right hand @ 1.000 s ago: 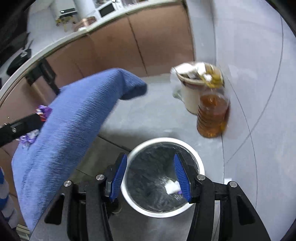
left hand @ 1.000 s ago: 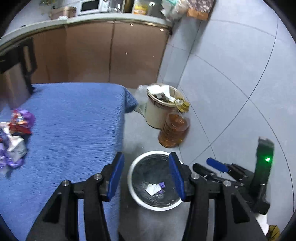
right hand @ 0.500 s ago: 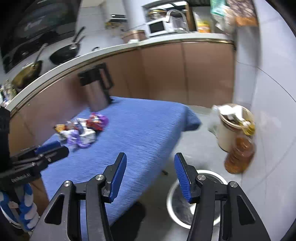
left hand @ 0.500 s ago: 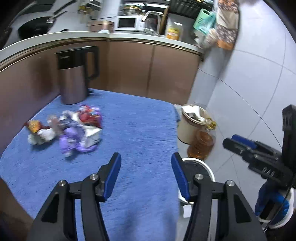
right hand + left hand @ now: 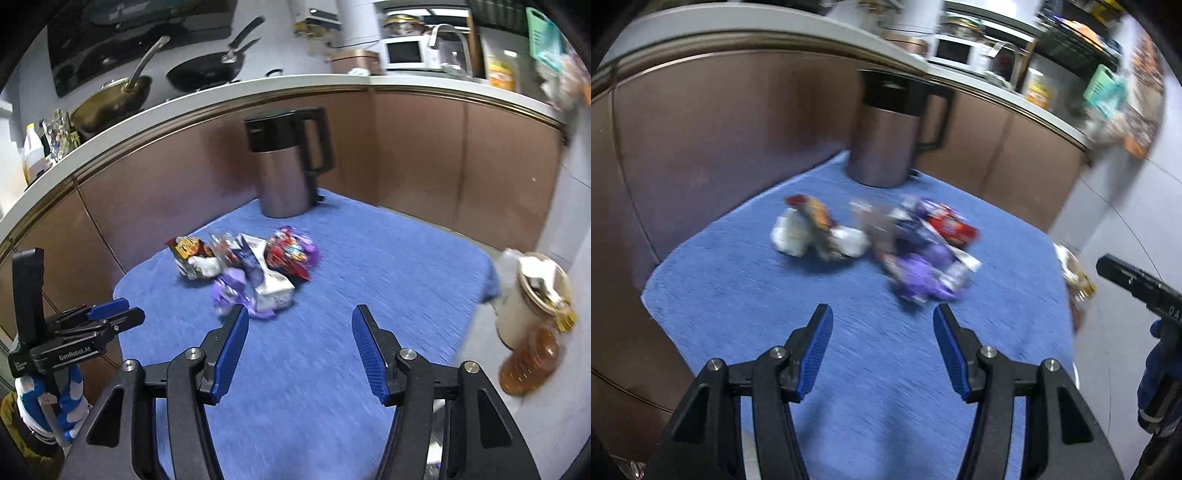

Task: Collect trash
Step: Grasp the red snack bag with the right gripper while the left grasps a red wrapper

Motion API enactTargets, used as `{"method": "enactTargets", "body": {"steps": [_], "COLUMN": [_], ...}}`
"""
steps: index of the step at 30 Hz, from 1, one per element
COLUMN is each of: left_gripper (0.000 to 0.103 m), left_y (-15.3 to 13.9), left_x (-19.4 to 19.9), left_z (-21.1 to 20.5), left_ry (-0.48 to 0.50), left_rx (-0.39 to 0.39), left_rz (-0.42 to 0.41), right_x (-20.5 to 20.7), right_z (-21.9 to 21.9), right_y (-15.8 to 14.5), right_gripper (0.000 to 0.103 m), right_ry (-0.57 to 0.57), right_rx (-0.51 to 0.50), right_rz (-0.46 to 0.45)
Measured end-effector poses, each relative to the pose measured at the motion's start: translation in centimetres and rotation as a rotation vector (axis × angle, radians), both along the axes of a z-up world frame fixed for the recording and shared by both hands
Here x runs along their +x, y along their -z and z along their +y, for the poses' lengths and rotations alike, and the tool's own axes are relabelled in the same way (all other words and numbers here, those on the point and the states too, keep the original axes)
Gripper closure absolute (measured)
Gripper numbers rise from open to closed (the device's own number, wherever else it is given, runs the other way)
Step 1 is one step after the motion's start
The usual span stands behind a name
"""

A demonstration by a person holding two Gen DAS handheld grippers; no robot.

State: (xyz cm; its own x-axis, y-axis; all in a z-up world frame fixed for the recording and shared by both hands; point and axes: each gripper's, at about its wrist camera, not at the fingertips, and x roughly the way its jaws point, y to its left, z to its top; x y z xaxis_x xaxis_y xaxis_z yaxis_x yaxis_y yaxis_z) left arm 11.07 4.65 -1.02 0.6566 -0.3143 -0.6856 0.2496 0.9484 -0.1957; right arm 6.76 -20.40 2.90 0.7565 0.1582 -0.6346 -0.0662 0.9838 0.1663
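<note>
A pile of trash wrappers (image 5: 886,243) lies on the blue cloth (image 5: 849,369), just ahead of both grippers. The left gripper (image 5: 882,332) is wide open and holds nothing. The right gripper (image 5: 299,334) is wide open and empty too. A metal kettle (image 5: 288,166) stands behind the pile.

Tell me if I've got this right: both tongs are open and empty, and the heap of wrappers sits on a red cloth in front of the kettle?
Nearly. The cloth is blue, not red, as the right wrist view shows. The rest holds: left tongs and right tongs open and empty, wrappers before the kettle.
</note>
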Motion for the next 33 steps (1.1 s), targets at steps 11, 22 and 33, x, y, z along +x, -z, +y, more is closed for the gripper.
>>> {"method": "enactTargets", "body": {"steps": [11,22,33], "left_gripper": [0.048,0.085,0.1], "left_y": [1.4,3.8,1.4], "left_x": [11.6,15.1,12.5], "left_z": [1.8,0.6,1.7], "left_ry": [-0.113,-0.114,-0.101], "left_rx": [0.047,0.063,-0.034], "left_rz": [0.003,0.051,0.03], "right_x": [14.3,18.1,13.4], "right_z": [3.8,2.6,0.6], "right_y": [6.1,10.6,7.7], "right_gripper": [0.035,0.08,0.099], "right_ry": [-0.034,-0.031,-0.04], "right_rx": [0.06,0.143,0.153], "right_rz": [0.095,0.166,0.082]}}
